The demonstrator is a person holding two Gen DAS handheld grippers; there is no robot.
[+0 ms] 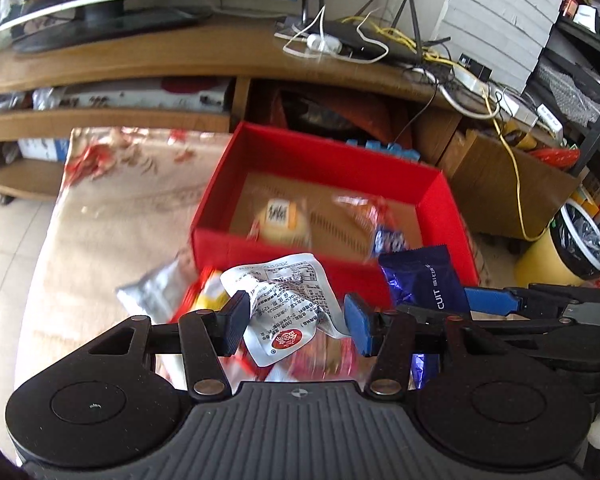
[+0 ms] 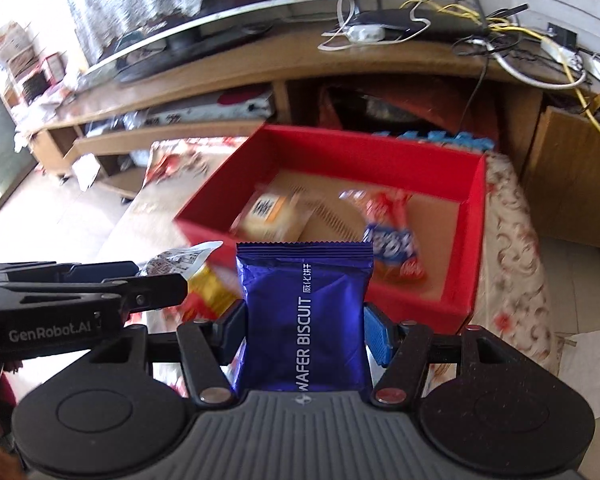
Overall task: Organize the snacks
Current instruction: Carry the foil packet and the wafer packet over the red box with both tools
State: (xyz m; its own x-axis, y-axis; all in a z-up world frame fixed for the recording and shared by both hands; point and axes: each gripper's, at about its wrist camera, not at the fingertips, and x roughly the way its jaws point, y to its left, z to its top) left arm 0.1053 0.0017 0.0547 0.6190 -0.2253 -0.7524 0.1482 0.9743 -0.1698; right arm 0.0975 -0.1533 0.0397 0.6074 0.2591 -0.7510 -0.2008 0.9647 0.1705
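A red box [image 1: 440,200] [image 2: 476,216] stands on the patterned table and holds a tan snack pack [image 1: 282,218] [image 2: 268,212] and a red-blue pack [image 1: 384,228] [image 2: 392,236]. My left gripper [image 1: 296,322] is shut on a crumpled white snack packet [image 1: 284,300], held above a pile of loose snacks [image 1: 204,296] just before the box. My right gripper [image 2: 306,328] is shut on a purple wafer biscuit pack [image 2: 304,316], upright near the box's front wall; this pack also shows in the left wrist view [image 1: 424,280].
A wooden TV stand [image 1: 180,60] with a monitor, router and cables runs behind the table. A yellow bin [image 1: 568,240] stands on the floor at the right. The other gripper's body [image 2: 60,304] sits close at the left in the right wrist view.
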